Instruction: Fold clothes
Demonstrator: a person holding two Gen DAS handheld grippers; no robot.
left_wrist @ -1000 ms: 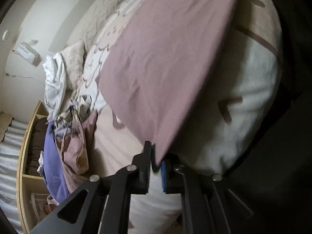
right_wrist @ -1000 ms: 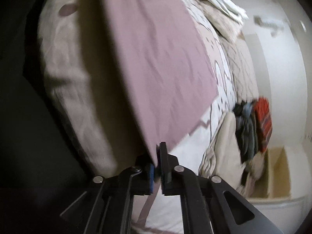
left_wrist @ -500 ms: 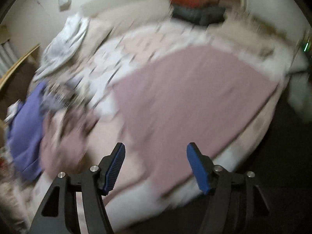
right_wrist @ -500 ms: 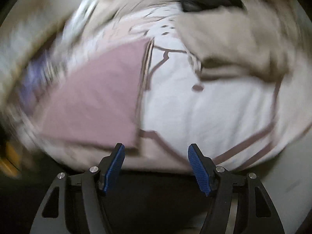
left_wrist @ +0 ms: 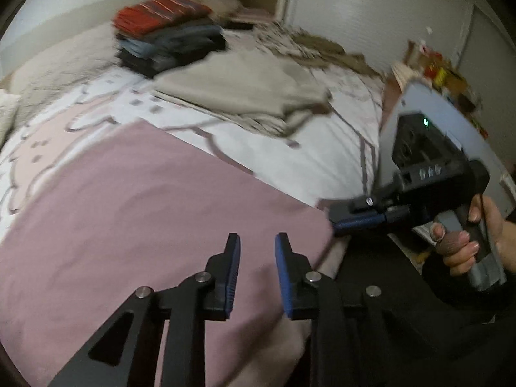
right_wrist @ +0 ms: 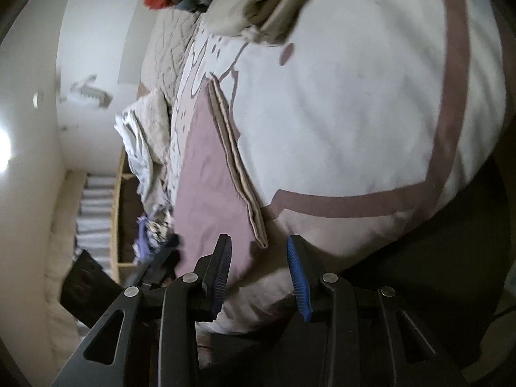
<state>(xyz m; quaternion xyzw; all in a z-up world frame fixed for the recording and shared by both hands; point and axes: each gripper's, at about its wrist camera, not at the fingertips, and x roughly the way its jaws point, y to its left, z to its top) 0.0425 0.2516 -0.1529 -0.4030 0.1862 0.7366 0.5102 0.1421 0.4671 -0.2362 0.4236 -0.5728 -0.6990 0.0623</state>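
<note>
A pink garment [left_wrist: 135, 219] lies flat and folded on the bed. My left gripper [left_wrist: 256, 271] hovers over its near edge, jaws closing, with nothing pinched between the pads. In the left wrist view my right gripper [left_wrist: 337, 222], held by a hand [left_wrist: 461, 245], reaches the garment's right corner. From the right wrist view the pink garment [right_wrist: 206, 187] shows its layered edge, and its near corner sits just ahead of the gap of my right gripper [right_wrist: 259, 258]. Those jaws are closing, with the pads clear of the cloth. The left gripper [right_wrist: 151, 261] is a dark blur at the left.
A folded stack of red and dark clothes [left_wrist: 167, 35] and a beige garment [left_wrist: 245, 90] lie further back on the patterned bedcover [right_wrist: 354, 113]. An unfolded heap of clothes [right_wrist: 142, 148] lies near a wooden shelf [right_wrist: 116, 213]. The bed's near edge drops off in front of me.
Both grippers let go of the pink garment's edge, which went from hanging to lying flat. The jaws opened wide, then narrowed. The left view swung right; the right view rolled.
</note>
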